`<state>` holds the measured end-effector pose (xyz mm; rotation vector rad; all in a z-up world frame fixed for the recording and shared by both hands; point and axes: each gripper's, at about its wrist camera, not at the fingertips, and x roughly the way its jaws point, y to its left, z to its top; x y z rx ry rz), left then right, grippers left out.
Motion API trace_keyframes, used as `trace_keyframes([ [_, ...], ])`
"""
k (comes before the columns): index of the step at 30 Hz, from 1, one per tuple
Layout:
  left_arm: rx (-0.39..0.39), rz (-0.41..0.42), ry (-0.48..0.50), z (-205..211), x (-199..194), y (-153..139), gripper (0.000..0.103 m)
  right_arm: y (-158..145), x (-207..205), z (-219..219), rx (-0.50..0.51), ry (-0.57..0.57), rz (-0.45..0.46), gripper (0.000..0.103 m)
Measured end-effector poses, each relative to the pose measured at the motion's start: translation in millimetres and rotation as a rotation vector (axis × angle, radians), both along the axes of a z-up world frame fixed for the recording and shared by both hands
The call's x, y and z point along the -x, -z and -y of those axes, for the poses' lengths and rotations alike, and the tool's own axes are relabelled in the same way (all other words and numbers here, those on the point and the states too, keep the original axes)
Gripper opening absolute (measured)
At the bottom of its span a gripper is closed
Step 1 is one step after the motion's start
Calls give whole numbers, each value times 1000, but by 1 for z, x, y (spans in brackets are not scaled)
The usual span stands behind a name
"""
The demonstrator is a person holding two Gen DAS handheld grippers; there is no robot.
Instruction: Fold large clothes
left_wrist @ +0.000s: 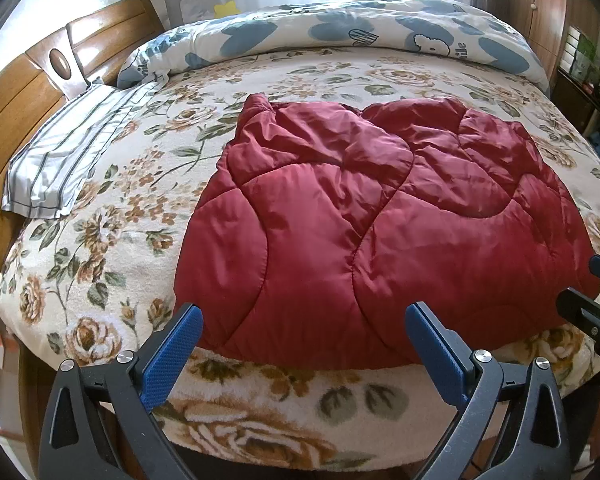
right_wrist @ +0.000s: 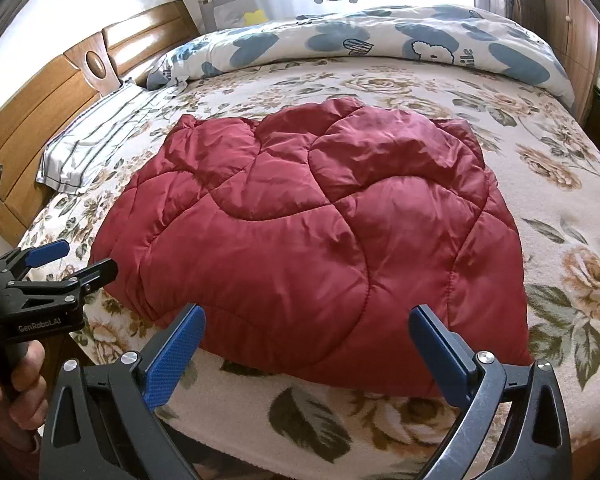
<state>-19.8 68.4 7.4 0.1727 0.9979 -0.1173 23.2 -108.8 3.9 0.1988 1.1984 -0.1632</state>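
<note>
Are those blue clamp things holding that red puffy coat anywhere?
No, nothing is held. The left hand-held gripper and the right hand-held gripper are both open, hovering at the near edge of the red quilted garment without gripping it.

Before me stands a bed (left_wrist: 112, 216) under a floral blanket (left_wrist: 300, 396). A red quilted coat (left_wrist: 380, 216) lies mid-bed, reaching toward the near edge. A striped pillow (left_wrist: 68, 152) rests along the left edge by the headboard, a rolled blue-patterned duvet (left_wrist: 340, 36) along the far edge.
</note>
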Motion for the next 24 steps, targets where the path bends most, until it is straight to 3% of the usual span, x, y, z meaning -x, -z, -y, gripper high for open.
trace_keyframes([
  [24,-12,22,0,3,-3,-1,102,-2,-2,3,1,6,6,102],
])
